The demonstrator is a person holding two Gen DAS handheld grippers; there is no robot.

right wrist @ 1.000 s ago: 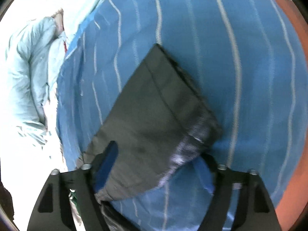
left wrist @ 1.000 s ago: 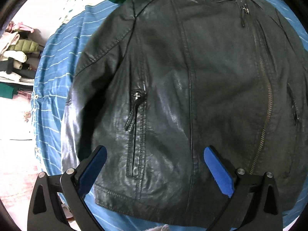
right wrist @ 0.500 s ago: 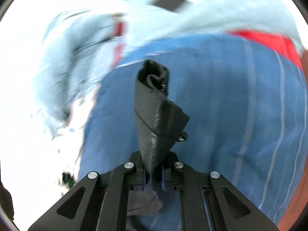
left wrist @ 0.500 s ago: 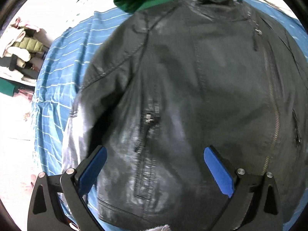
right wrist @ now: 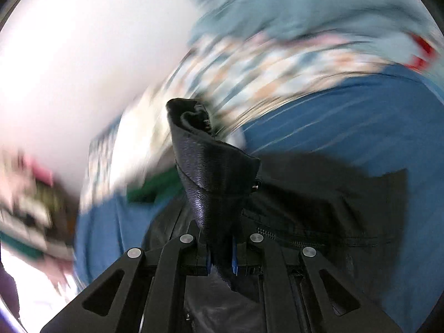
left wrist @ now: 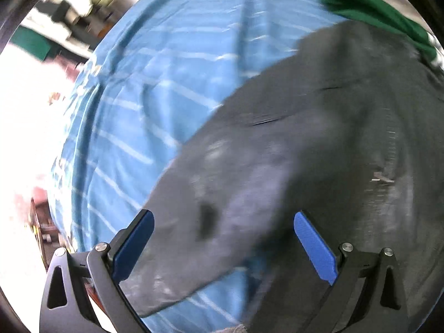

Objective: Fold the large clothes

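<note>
A black leather jacket (left wrist: 319,138) lies on a blue striped bedsheet (left wrist: 144,88). Its left sleeve (left wrist: 211,216) runs down between the pads of my left gripper (left wrist: 222,238), which is open and empty just above it. My right gripper (right wrist: 220,258) is shut on the cuff end of the other sleeve (right wrist: 211,166) and holds it raised over the jacket body (right wrist: 319,202), whose zipper shows below. Both views are blurred by motion.
A green garment (left wrist: 374,8) lies past the jacket's collar; it also shows in the right wrist view (right wrist: 155,188). A patterned light cloth (right wrist: 249,63) and pale blue bedding lie beyond. Piled clothes (left wrist: 75,5) sit off the bed's left edge.
My right gripper, shut on the sleeve cuff, has swung it from the bare sheet over the jacket body. My left gripper has shifted left from the jacket front to the left sleeve, still open.
</note>
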